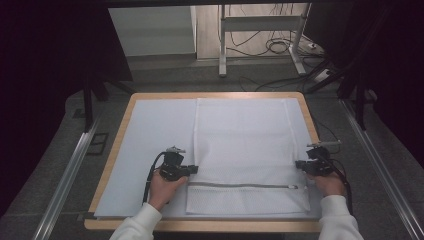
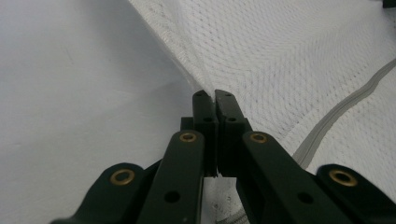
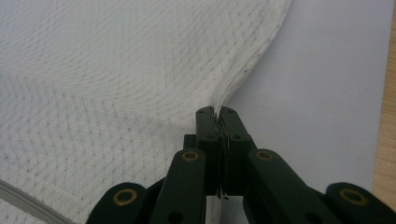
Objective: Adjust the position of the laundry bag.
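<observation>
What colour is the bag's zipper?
Grey, on the white mesh bag; zipper clearest in left gripper view.

We see a white mesh laundry bag (image 1: pixel 245 145) of open-weave cloth with a grey zip (image 2: pixel 345 105), lying on a smooth matt pale sheet (image 1: pixel 150 145) over a light wooden table (image 1: pixel 112 165). Our left gripper (image 2: pixel 214 94) and right gripper (image 3: pixel 216 110) look matt black plastic with brass-coloured rivets.

Bare white sheet (image 1: pixel 150 145) is lying open beyond and outboard of the left hand-held gripper (image 1: pixel 192 169), nothing standing in the way. Between it and the right hand-held gripper (image 1: pixel 298 164) the flat mesh bag (image 1: pixel 245 145) is covering the bench (image 1: pixel 120 135). Outboard of the right one, a narrow strip is running to the bench edge.
</observation>
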Demonstrator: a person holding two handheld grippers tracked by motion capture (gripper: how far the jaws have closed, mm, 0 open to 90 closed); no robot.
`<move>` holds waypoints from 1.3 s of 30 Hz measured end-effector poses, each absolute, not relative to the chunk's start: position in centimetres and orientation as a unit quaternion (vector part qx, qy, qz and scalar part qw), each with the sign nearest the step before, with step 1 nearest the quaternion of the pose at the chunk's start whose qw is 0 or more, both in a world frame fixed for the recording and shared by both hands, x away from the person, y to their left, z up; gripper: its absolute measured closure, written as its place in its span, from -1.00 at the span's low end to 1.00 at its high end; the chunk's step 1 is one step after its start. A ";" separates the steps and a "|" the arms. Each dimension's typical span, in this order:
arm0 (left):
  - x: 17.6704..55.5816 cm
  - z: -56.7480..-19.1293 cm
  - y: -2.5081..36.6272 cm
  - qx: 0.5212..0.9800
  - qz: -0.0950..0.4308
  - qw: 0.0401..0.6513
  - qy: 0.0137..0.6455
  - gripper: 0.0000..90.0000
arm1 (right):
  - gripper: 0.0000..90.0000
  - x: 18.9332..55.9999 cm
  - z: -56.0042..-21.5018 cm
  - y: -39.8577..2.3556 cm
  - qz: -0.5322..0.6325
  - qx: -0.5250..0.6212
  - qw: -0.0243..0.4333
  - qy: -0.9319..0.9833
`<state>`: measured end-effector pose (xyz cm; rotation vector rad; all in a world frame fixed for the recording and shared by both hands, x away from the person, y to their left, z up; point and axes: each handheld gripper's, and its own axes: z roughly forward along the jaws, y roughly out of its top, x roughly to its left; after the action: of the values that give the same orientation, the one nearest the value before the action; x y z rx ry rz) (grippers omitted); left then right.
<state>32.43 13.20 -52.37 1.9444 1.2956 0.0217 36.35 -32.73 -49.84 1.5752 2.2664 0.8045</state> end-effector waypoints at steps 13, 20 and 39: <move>32.2 -52.5 14.3 0.763 0.013 0.388 0.517 0.98 | 0.93 36.3 -49.7 -31.5 0.279 0.527 0.135 0.791; 32.2 -52.4 15.0 0.761 0.014 0.389 0.520 0.98 | 0.93 36.4 -49.9 -31.0 0.282 0.524 0.130 0.794; 32.0 -52.5 16.7 0.753 0.015 0.388 0.531 0.98 | 0.93 36.6 -50.0 -29.5 0.284 0.507 0.130 0.803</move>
<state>32.00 16.65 -52.49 1.9158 1.3499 0.0378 36.58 -29.51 -50.01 1.4736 2.3337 0.8264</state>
